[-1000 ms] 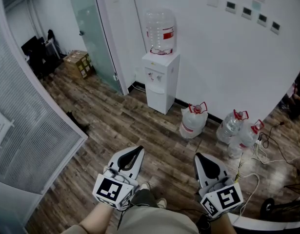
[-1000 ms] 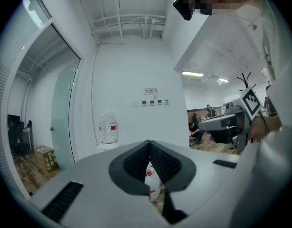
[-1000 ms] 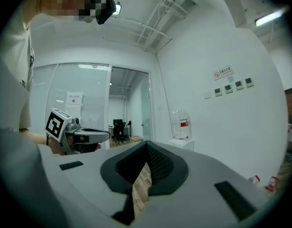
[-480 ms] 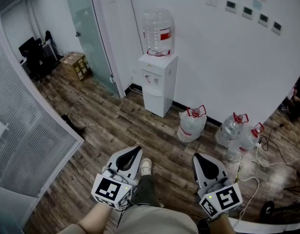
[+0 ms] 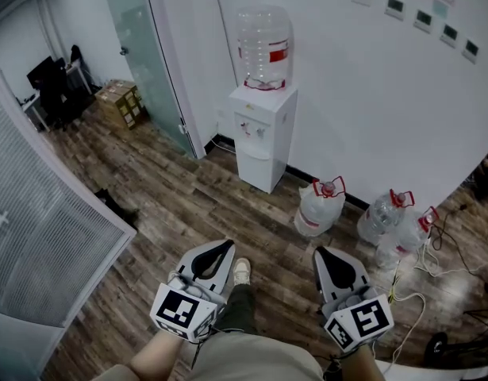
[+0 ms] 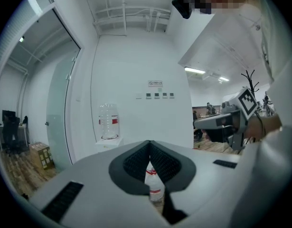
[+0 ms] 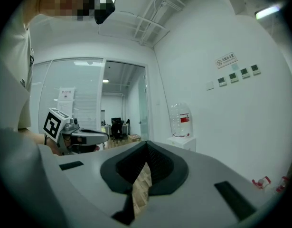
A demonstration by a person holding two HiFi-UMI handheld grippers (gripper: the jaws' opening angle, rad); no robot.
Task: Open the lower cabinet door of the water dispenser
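The white water dispenser (image 5: 263,133) stands against the far wall with a clear bottle (image 5: 265,50) on top. Its lower cabinet door (image 5: 254,169) is closed. My left gripper (image 5: 220,248) and right gripper (image 5: 323,252) are held low in front of me, side by side, well short of the dispenser. Both are shut with nothing between the jaws. In the left gripper view the left gripper (image 6: 149,144) points past the dispenser (image 6: 108,144). In the right gripper view the dispenser (image 7: 182,141) stands to the right of the right gripper (image 7: 146,144).
Three water jugs (image 5: 318,207) (image 5: 386,217) (image 5: 414,228) stand on the wooden floor right of the dispenser, with cables (image 5: 434,268) near them. A frosted glass door (image 5: 144,62) and a cardboard box (image 5: 121,101) lie to the left, a slatted partition (image 5: 45,236) nearer. My shoe (image 5: 241,271) shows between the grippers.
I have stepped toward the dispenser, which now looks a little larger and closer. Both grippers moved forward with me and stayed shut.
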